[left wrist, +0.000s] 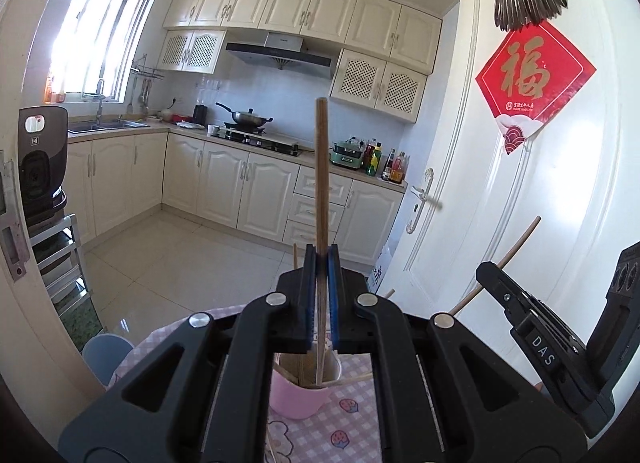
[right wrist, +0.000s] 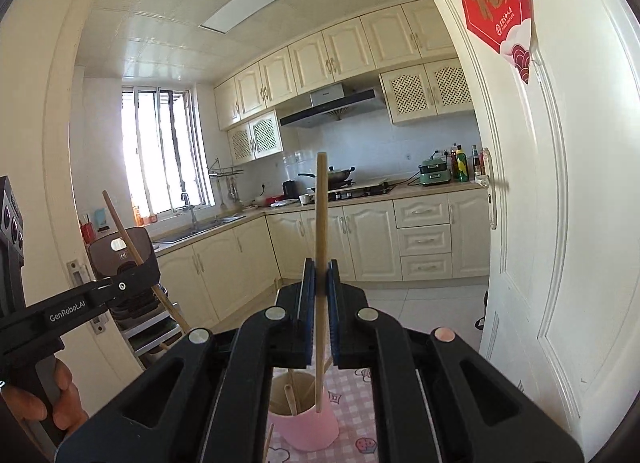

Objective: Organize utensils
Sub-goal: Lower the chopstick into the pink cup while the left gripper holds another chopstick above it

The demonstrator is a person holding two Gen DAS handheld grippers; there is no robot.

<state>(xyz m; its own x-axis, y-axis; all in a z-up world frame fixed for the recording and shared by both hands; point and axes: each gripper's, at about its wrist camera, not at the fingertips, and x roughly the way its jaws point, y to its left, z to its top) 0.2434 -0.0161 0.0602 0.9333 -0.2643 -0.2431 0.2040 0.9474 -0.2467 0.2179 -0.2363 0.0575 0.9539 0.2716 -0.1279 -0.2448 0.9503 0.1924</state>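
The black body of each gripper hides much of the pink cup (left wrist: 298, 399) low in the centre of both views, so its contents are only partly readable — a few wooden chopsticks (right wrist: 291, 399) lean inside it, their number unclear. The cup stands on the checked pink cloth of the tabletop (left wrist: 340, 423), which is cut off by the frame edge.

The left gripper (left wrist: 322, 263) is clamped nearly closed on a dark brown chopstick (left wrist: 322, 167), held upright at frame centre with its lower end dipping into the cup. The right gripper (right wrist: 319, 277) is pinched tight on a paler chopstick (right wrist: 321, 215), also upright, its lower tip at the cup's rim. A hand (right wrist: 36, 403) shows at the lower left of the right view.
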